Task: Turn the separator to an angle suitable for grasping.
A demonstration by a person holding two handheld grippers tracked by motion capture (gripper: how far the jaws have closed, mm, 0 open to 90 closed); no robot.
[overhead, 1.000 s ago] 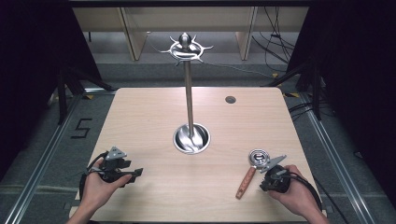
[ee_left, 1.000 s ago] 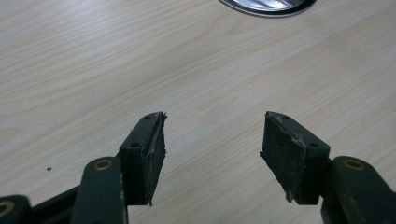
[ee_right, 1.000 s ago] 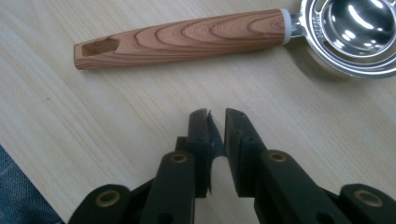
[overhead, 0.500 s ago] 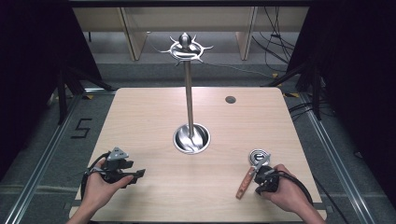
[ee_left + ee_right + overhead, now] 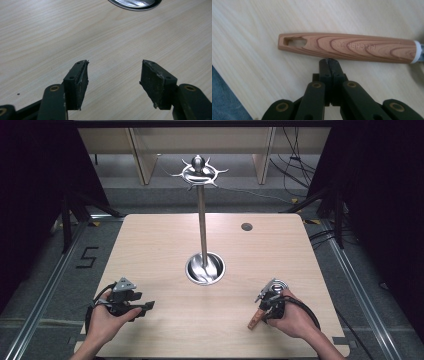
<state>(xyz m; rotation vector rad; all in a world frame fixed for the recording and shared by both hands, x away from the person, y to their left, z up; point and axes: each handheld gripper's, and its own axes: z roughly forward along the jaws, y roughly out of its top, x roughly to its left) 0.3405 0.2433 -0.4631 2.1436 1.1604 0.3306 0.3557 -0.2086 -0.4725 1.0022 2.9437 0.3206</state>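
The wooden-handled utensil (image 5: 347, 47) lies flat on the worktop (image 5: 165, 250) just beyond your right gripper (image 5: 329, 61), its handle crosswise to the jaws, which have just closed on nothing and now stand pressed together at the handle's near edge. Farther off, up and to the left of that gripper, stands the steel stand (image 5: 202, 225). Your left gripper (image 5: 113, 75) hovers wide and empty over bare wood.

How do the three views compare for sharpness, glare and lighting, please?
High view: the table is evenly lit against dark surroundings, with glare on the steel stand and its base. Left gripper view: the open left gripper is sharp, the wood beyond slightly soft. Right gripper view: the wooden handle is crisp enough to show embossed lettering, the tabletop washed out at top.
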